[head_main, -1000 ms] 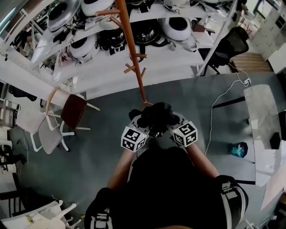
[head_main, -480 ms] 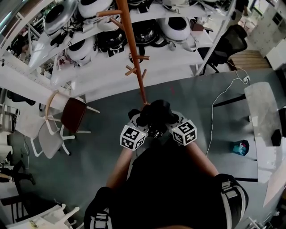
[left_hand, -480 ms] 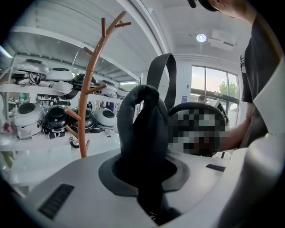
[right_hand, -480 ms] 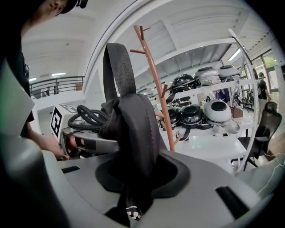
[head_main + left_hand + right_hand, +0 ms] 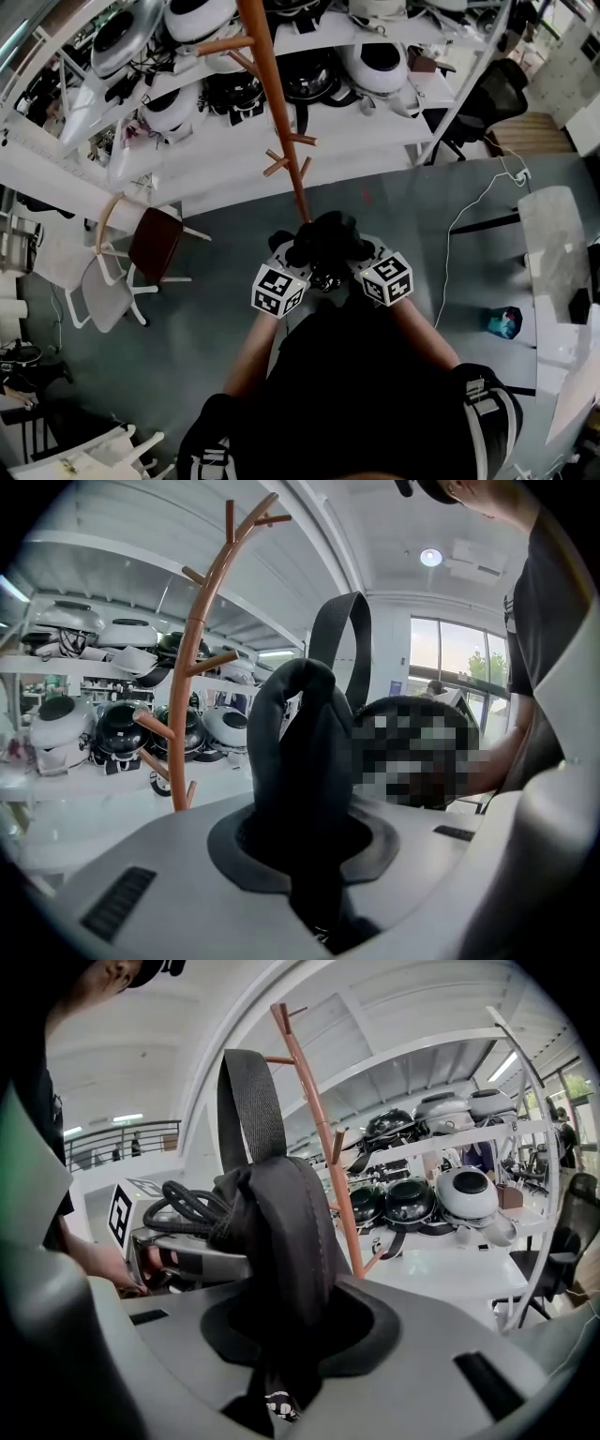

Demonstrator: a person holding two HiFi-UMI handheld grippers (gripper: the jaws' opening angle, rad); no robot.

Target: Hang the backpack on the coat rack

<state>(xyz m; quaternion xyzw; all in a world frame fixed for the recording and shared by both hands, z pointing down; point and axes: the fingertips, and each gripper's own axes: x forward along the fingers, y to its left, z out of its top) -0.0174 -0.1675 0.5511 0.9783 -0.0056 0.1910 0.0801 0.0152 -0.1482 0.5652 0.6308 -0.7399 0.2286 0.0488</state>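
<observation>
The left gripper (image 5: 305, 846) is clamped on one padded shoulder strap (image 5: 300, 742) of the black backpack (image 5: 323, 239), and the right gripper (image 5: 286, 1326) is closed on the other padded strap (image 5: 281, 1232). The bag hangs between them in front of the person, just short of the foot of the coat rack (image 5: 277, 103). The flat webbing loop (image 5: 248, 1101) stands up free between the grippers, and neither holds it. That looks like the main risk: a limp loop may fold or slide past a peg instead of dropping over it, or snag on a low peg (image 5: 281, 159). The rack is a slim pole, so a bump from the loaded bag, or weight hung far out on one peg, could rock or tip it. A strap could also creep through the jaws as the bag is raised. Below is a bare grey floor (image 5: 206, 281) with a white cable (image 5: 469, 211) trailing across it and a brown-seated chair (image 5: 155, 234) to the left. Behind the rack, white shelves (image 5: 309, 131) carry rounded black and white shells. A pale worktop (image 5: 553, 253) stands at the right.
</observation>
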